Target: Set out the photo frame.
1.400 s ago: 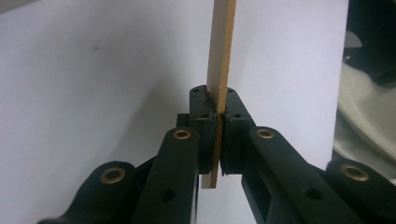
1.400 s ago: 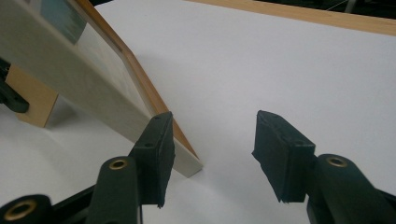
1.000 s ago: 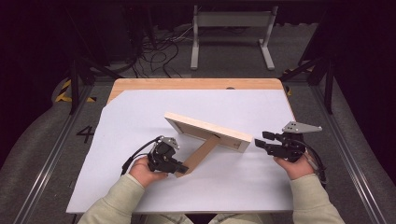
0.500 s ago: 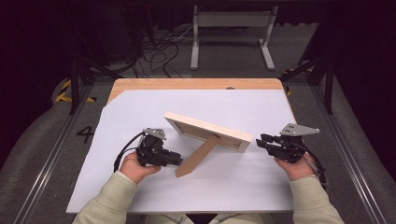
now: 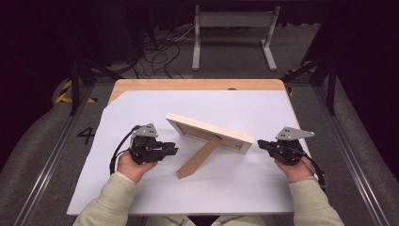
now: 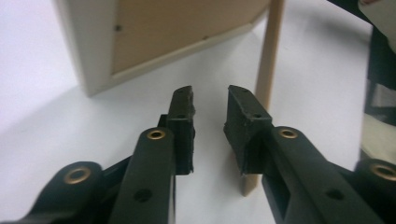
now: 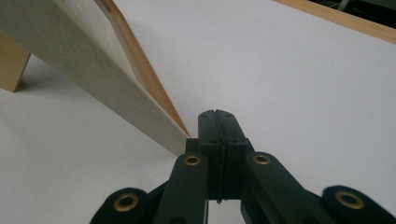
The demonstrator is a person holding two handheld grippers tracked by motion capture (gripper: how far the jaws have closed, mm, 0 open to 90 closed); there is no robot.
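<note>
A light wooden picture frame (image 5: 207,133) stands tilted on the white sheet, its back toward me, propped by its wooden leg (image 5: 197,159). My left gripper (image 5: 173,150) hovers left of the leg, clear of it. In the left gripper view its jaws (image 6: 210,95) are parted with nothing between them; they have just been opening. The frame's back (image 6: 177,28) and the leg (image 6: 270,56) lie ahead. My right gripper (image 5: 260,143) is shut and empty beside the frame's right end. In the right gripper view its tips (image 7: 217,114) sit right next to the frame's lower corner (image 7: 173,135).
The white sheet (image 5: 235,193) covers a wooden table whose far edge (image 5: 197,84) shows bare. Beyond the table are floor cables (image 5: 160,52) and a metal stand (image 5: 235,21). Rails run along both sides of the table.
My left gripper has drawn back leftward from the leg and risen a little, its jaws parting. The right gripper's jaws have closed beside the frame's right end. The frame has stayed put.
</note>
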